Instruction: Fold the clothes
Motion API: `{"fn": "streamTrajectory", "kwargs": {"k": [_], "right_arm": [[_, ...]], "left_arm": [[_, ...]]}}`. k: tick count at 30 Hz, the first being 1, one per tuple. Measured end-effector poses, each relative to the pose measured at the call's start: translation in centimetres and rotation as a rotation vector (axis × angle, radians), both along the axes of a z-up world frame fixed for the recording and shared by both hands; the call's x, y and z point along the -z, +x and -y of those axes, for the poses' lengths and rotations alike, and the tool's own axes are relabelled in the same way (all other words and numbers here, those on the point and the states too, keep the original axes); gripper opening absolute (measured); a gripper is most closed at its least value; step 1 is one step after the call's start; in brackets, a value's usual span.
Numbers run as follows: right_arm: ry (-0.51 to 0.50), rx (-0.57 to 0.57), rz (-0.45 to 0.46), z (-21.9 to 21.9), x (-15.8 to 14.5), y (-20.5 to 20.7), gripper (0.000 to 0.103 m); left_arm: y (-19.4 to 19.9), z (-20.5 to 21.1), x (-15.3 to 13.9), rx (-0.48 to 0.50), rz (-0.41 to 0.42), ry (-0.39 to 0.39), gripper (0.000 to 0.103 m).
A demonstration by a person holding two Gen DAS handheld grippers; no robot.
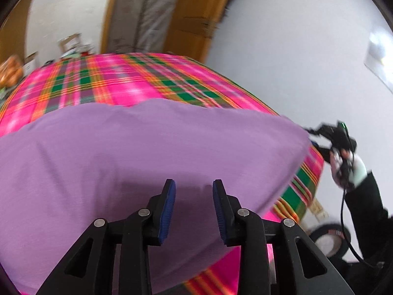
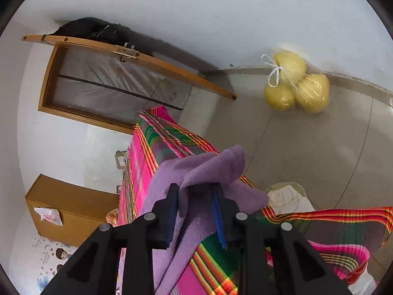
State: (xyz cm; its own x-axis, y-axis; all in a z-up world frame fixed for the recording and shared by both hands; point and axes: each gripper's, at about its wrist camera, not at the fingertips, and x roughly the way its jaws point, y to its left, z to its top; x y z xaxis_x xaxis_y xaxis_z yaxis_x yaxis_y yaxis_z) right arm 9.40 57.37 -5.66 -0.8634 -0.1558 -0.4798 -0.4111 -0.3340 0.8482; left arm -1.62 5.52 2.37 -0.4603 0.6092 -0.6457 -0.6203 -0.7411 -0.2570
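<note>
Firstly, from the left wrist: left tongs spread apart, blue pads clear of the fabric, hovering just above the near part of a purple garment. Garment lying broad and mostly flat over a pink, green and orange plaid cover, its far edge slightly wavy, its right corner reaching toward the cover's right edge. Far right, a gloved hand in a dark sleeve gripping the other black tool, beside that corner. Low right on the floor, a roll of black tape. Behind, blurred wooden framing against a white wall

Next, from the right wrist: right tongs pinching a bunched corner of the purple garment, cloth wadded between the pads and folding over their tips, the rest trailing down onto the plaid cover. Farther right on the tiled floor, a clear bag of yellow fruit. Left, a brown cardboard box by the wall
</note>
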Motion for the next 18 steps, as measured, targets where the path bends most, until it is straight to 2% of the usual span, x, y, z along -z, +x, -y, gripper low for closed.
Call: {"fn": "streamTrajectory", "kwargs": {"k": [6, 9, 14, 15, 16, 17, 18], "right_arm": [[-0.001, -0.005, -0.016, -0.4, -0.2, -0.6, 0.029], [-0.001, -0.011, -0.017, -0.5, -0.1, -0.9, 0.029], [0.000, -0.022, -0.018, -0.7, -0.1, -1.4, 0.029], [0.000, -0.024, -0.019, -0.7, -0.1, -1.5, 0.026], [0.001, -0.026, -0.019, -0.7, -0.1, -1.6, 0.022], [0.014, -0.025, -0.022, -0.7, -0.4, -1.6, 0.013], [0.027, -0.022, -0.023, -0.8, -0.5, -1.6, 0.011]], "left_arm": [[2.0, -3.3, 0.2, 0.118, -0.066, -0.083, 0.041], [2.5, -3.8, 0.4, 0.134, -0.096, -0.131, 0.042], [2.6, -3.9, 0.5, 0.137, -0.106, -0.158, 0.041], [2.7, -4.1, 0.6, 0.140, -0.110, -0.168, 0.041], [2.8, -4.2, 0.6, 0.144, -0.117, -0.181, 0.041], [2.9, -4.4, 0.7, 0.145, -0.125, -0.193, 0.033], [3.0, -4.4, 0.8, 0.145, -0.132, -0.206, 0.023]]}}
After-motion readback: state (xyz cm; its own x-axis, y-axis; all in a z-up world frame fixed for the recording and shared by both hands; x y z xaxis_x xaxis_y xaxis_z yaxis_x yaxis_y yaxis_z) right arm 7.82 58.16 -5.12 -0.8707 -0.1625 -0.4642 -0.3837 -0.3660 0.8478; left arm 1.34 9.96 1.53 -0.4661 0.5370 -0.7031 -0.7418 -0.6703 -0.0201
